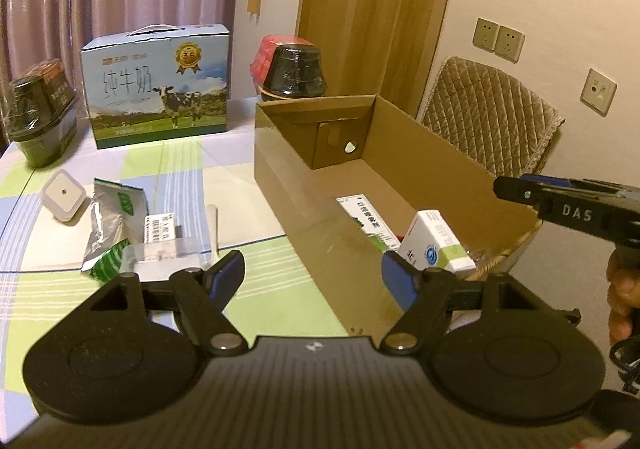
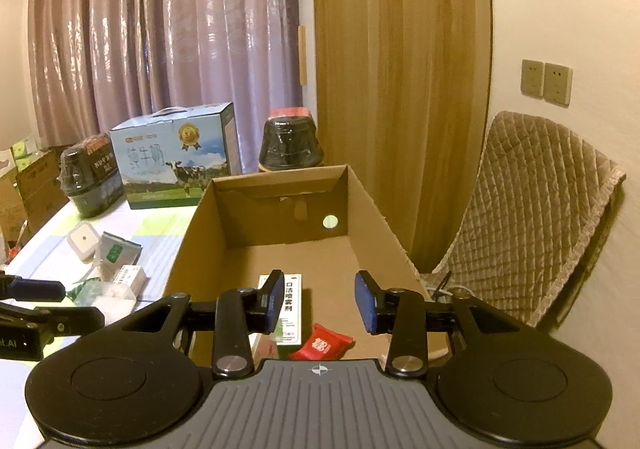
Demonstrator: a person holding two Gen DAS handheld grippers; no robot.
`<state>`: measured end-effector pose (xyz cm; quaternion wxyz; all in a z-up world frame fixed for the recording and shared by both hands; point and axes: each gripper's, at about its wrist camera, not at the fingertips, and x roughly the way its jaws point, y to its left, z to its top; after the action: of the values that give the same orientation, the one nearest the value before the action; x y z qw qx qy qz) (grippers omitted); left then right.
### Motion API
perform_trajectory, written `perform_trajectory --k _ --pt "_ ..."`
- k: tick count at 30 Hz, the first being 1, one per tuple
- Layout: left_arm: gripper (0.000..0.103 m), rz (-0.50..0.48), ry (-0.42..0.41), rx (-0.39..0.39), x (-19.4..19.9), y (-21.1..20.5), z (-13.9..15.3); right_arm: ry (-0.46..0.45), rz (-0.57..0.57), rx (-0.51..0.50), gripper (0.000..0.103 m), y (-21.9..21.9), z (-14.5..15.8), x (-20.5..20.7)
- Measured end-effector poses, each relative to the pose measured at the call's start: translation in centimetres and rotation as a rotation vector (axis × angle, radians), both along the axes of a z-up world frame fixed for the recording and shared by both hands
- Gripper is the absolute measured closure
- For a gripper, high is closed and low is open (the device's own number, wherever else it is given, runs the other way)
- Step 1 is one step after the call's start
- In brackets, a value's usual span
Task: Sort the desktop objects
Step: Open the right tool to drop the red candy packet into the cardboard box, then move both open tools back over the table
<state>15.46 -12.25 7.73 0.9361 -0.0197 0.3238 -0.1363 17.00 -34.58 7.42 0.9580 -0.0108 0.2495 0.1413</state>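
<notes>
An open cardboard box (image 1: 420, 153) (image 2: 360, 193) stands on the table. Inside lie a white-and-green spray carton (image 1: 366, 223) (image 2: 292, 309), a white box with a blue logo (image 1: 434, 247) and a red snack packet (image 2: 322, 343). My left gripper (image 1: 312, 281) is open and empty, hovering over the box's near left wall. My right gripper (image 2: 320, 301) is open and empty above the box's near end; it also shows in the left wrist view (image 1: 568, 205). Left of the box lie a silver-green pouch (image 1: 110, 221), a small white barcode box (image 1: 160, 233) and a white square device (image 1: 64, 195).
A blue milk carton box (image 1: 158, 89) and two black wrapped jars (image 1: 38, 117) (image 1: 294, 69) stand at the table's back. A quilted chair (image 1: 492, 117) sits right of the box. The table carries a checked cloth (image 1: 224, 185).
</notes>
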Motion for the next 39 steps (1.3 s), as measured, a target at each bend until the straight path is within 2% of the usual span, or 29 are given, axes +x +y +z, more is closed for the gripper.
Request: perform_trajectory --k 2,9,11,13,20,26,30,39 --pt "0.031 0.006 0.001 0.002 -0.5 0.5 0.0 0.004 -0.002 0.001 0.056 0.3 0.2 -0.5" --pt "0.027 0.035 -0.004 0.014 -2.1 2.6 0.3 0.001 0.024 -0.006 0.045 2.0 0.8 -2.1" --pt "0.026 0.047 -0.005 0.019 -2.5 3.4 0.4 -0.001 0.030 -0.002 0.034 2.5 1.0 -2.5" --pt "0.024 0.058 -0.008 0.023 -2.9 4.2 0.4 -0.004 0.038 -0.001 0.028 3.0 1.2 -2.8" --pt "0.016 0.109 -0.007 0.042 -4.7 7.7 0.1 -0.006 0.088 -0.002 0.013 5.5 1.6 -4.1" --pt "0.005 0.161 0.001 0.068 -6.4 11.3 -0.4 0.002 0.133 0.025 0.007 8.1 1.6 -5.2" --pt "0.001 0.190 0.013 0.088 -6.9 13.7 -0.7 0.002 0.170 0.038 0.003 10.0 1.7 -5.7" --pt "0.001 0.241 0.032 0.104 -7.7 17.5 -1.8 0.003 0.250 0.048 0.002 14.1 2.0 -6.7"
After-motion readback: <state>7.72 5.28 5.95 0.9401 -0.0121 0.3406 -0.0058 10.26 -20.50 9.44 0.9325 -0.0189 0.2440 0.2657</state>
